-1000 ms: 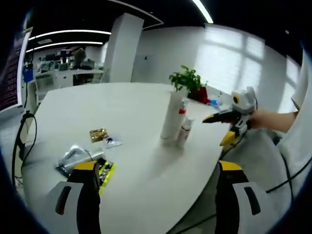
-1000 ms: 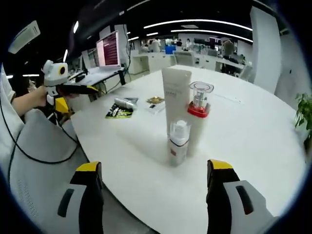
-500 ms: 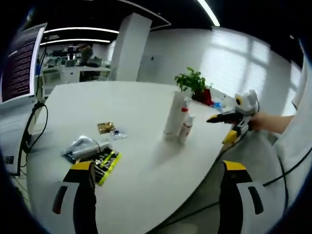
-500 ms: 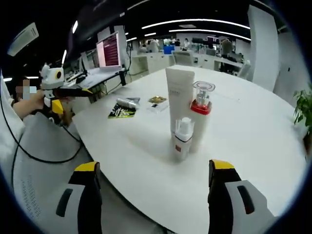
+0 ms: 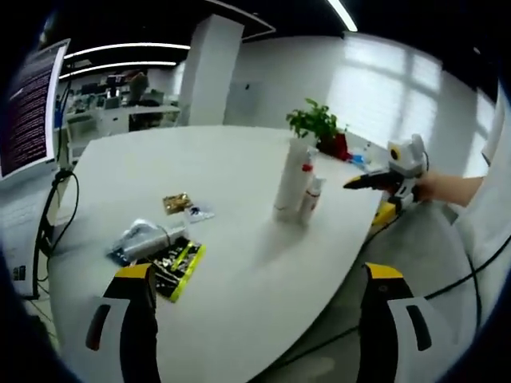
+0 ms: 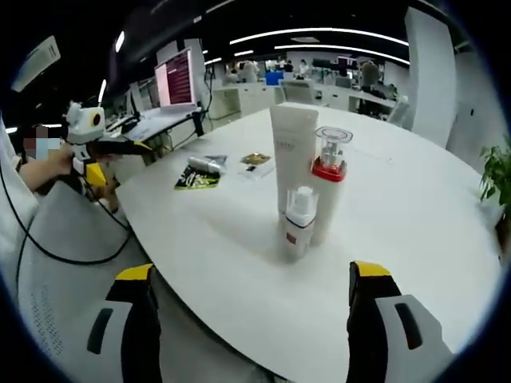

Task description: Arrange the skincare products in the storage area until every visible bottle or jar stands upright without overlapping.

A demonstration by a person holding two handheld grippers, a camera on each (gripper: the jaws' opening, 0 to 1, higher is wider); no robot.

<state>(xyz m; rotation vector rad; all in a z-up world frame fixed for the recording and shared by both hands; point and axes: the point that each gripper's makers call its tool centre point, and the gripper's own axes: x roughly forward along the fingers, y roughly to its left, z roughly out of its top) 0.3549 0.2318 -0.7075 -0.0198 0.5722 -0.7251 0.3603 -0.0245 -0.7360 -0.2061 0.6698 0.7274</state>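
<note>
I'm holding my right gripper (image 6: 251,315) and left gripper (image 5: 259,311) spread wide, both carrying nothing. On the white table (image 6: 415,215), small spray bottle (image 6: 297,223) is standing nearest, touching the red-collared pump bottle (image 6: 326,195); tall white tube (image 6: 292,155) just behind. Sachets (image 5: 164,254) lying well apart.

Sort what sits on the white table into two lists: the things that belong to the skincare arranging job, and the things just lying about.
Belonging to the job:
tall white tube
bottle with the red collar
small white bottle
All three stand upright, close together.

Just lying about:
silver packet
black and yellow packet
small gold packet
potted plant
</note>
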